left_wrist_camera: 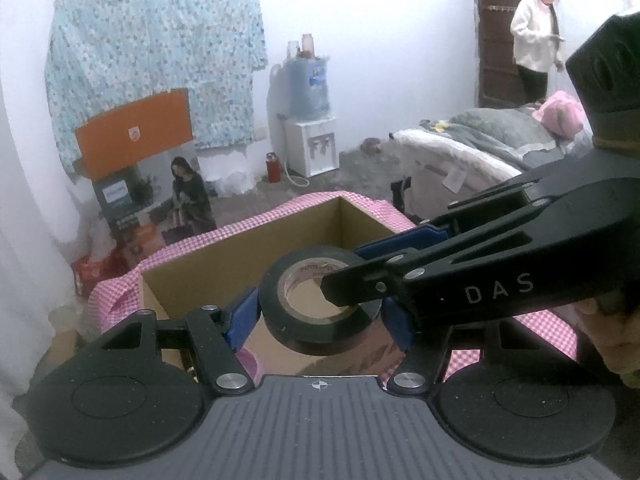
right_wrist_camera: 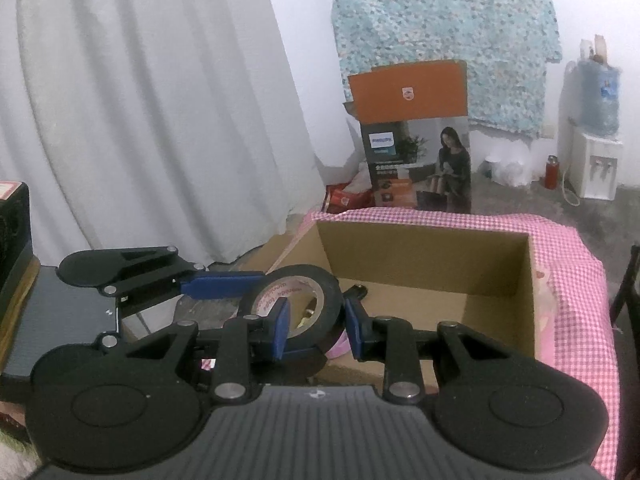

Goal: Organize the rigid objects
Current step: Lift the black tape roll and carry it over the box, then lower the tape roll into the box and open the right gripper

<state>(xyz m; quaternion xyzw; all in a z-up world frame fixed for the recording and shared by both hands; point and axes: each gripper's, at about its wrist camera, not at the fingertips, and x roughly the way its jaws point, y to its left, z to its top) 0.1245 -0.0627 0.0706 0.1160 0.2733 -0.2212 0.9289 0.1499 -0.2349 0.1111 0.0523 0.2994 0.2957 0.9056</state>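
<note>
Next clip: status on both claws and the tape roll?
Left claw spans black tape roll, grip unconfirmed. Right claw has one finger through the core, one outside. Roll hangs over open cardboard box. Nothing in the way.

My right gripper (right_wrist_camera: 314, 326) has one blue pad (right_wrist_camera: 281, 330) inside the core of the black roll of tape (right_wrist_camera: 296, 306) and the other outside its rim. My left gripper (right_wrist_camera: 224, 284) reaches in from the left, touching the roll above the open brown cardboard box (right_wrist_camera: 432, 254) on pink checked cloth (right_wrist_camera: 576, 264).
</note>
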